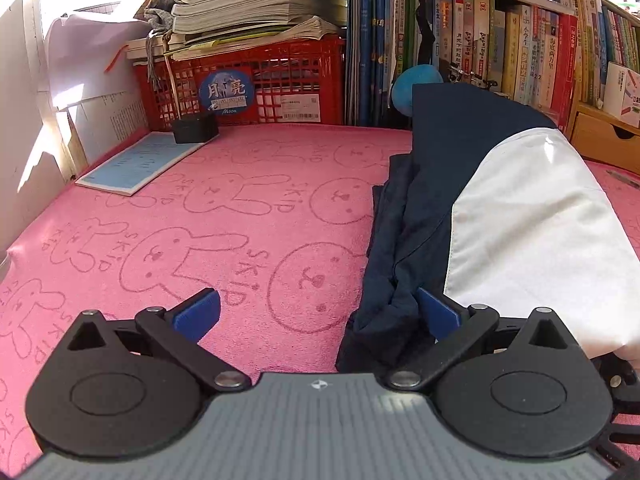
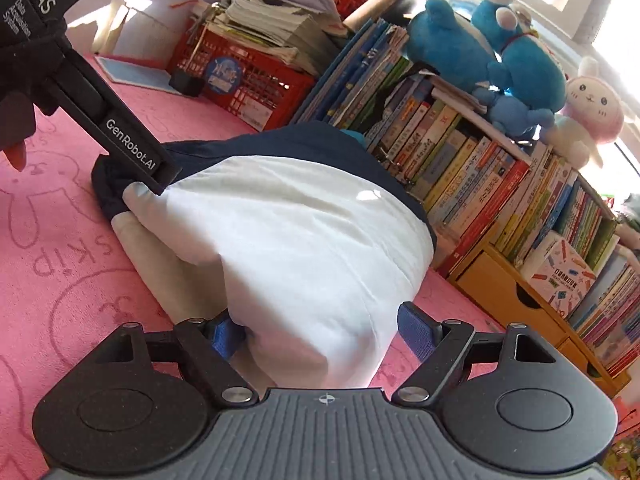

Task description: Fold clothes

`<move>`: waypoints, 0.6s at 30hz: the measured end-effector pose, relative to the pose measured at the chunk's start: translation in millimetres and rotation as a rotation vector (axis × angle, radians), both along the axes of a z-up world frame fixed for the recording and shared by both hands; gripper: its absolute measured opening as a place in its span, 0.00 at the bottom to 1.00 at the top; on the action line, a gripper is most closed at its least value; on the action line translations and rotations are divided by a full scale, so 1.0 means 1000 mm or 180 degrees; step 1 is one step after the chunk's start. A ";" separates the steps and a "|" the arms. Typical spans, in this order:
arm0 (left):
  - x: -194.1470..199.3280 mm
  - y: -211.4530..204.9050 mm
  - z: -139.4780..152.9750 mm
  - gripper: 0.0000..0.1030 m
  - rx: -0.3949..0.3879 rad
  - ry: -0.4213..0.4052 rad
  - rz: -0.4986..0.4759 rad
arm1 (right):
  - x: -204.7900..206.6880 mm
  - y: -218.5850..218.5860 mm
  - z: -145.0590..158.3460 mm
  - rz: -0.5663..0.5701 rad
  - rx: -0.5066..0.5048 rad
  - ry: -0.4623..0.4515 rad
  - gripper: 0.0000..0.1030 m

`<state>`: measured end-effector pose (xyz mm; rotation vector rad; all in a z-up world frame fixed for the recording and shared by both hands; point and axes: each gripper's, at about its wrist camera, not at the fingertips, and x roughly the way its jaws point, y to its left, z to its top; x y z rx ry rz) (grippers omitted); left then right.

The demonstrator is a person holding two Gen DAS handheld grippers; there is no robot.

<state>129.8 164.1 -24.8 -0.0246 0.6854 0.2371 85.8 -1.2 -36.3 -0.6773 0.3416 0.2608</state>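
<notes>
A navy and white garment [image 1: 520, 208] lies bunched on the pink rabbit-print towel [image 1: 200, 220], at the right of the left wrist view. My left gripper [image 1: 318, 312] is open wide, with a navy fold of the garment resting against the inner side of its right pad [image 1: 438, 314] and its left pad over bare towel. In the right wrist view the garment's white panel [image 2: 288, 232] bulges up between the spread fingers of my right gripper [image 2: 320, 334], which is open. The left gripper's black tip [image 2: 154, 182] touches the garment's far navy edge.
A red crate [image 1: 248, 88] under stacked papers stands at the back, with a small black box [image 1: 195, 127] and a blue booklet [image 1: 136, 162] in front. A row of books [image 2: 480, 184], blue plush toys [image 2: 480, 48] and a wooden drawer unit [image 2: 504, 292] line the right side.
</notes>
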 end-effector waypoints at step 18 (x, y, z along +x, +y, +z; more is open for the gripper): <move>-0.057 -0.077 -0.007 1.00 -0.0583 0.0255 -0.1195 | -0.051 -0.139 0.009 -0.0816 0.0196 -0.0093 0.23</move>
